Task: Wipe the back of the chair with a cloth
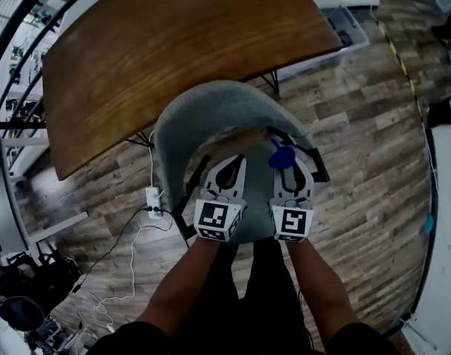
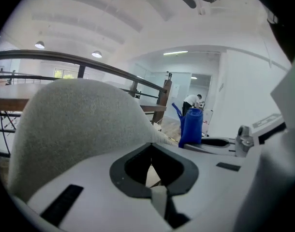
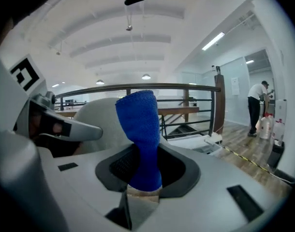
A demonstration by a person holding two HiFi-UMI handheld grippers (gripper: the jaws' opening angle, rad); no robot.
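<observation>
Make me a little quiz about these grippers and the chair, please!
1. Pick one: which gripper holds the blue terry cloth? A) left gripper B) right gripper C) neither
2. True or false: the left gripper holds a cloth too.
3. What furniture stands just beyond the rounded grey fabric chair?

Key: 1) B. 2) False; its jaws are together with nothing between them. 3) The brown wooden table.
</observation>
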